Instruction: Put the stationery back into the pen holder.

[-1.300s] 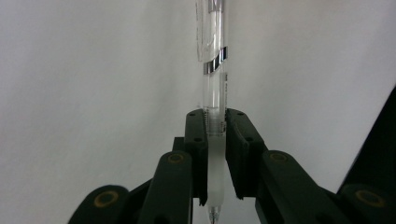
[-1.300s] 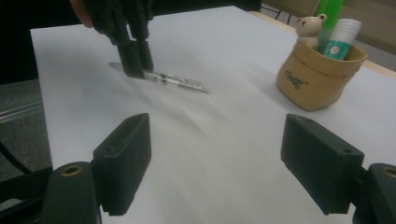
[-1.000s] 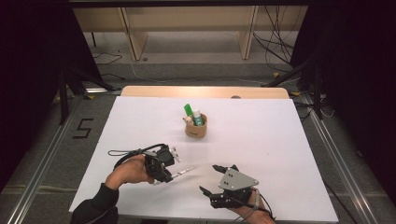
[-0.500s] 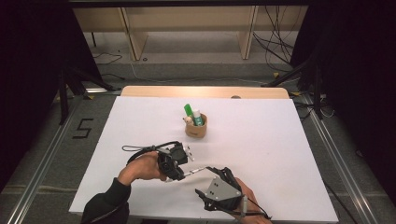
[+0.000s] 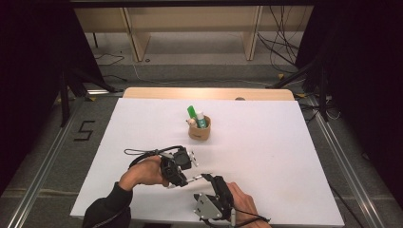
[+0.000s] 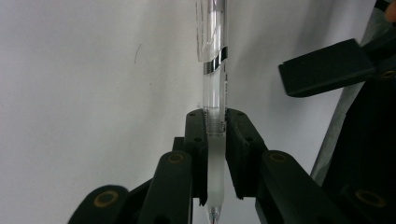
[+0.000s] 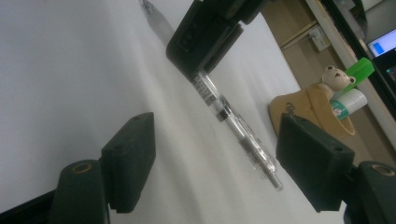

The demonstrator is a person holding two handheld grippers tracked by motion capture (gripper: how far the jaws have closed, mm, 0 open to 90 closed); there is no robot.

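pen [image 6: 214,135] is clamped by l gripper [image 6: 215,128]; r gripper [image 7: 215,154] is held wide open, empty, handover not yet done.

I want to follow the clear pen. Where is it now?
In the high view the clear pen is near the table's front edge, clamped in the left gripper, its free end between the right gripper's open jaws.
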